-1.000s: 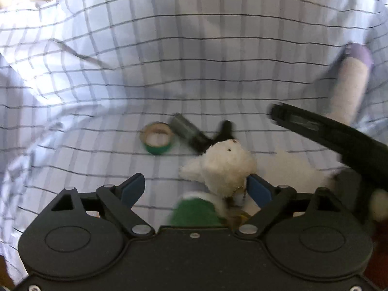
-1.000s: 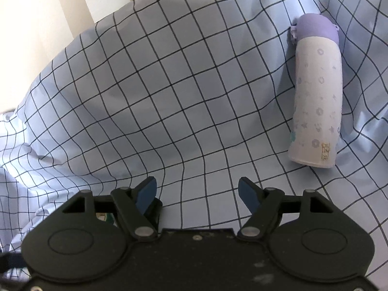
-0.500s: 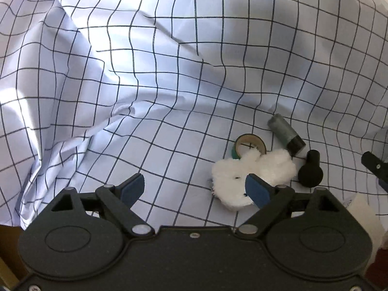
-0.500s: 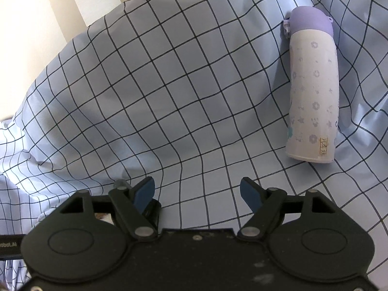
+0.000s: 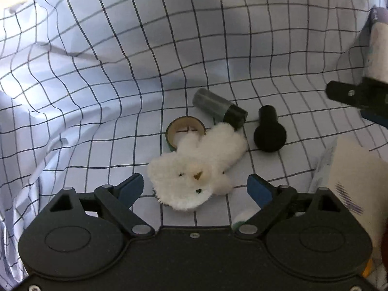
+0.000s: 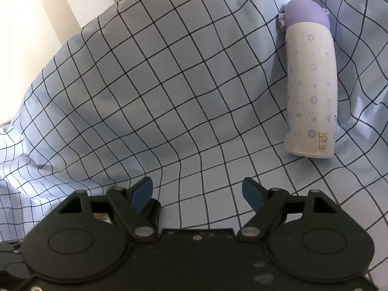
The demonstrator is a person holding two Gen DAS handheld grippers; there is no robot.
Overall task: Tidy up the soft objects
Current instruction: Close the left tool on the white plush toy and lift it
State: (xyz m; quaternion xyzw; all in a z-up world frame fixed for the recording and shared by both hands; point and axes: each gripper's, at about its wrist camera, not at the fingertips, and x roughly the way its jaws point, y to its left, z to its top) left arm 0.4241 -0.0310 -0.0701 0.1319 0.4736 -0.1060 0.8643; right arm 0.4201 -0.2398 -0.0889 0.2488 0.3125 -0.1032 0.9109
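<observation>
Your left gripper [image 5: 195,189] has dropped toward the fluffy white plush toy [image 5: 196,165], its fingers just narrowing yet clear of the fur that lies between them on the checked cloth. Your right gripper [image 6: 197,192], fingers just widening and empty, holds over bare cloth, so the toy awaits your left squeeze.

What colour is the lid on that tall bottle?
Purple, on a white bottle with small purple flowers and stars; clearest in the right wrist view.
</observation>
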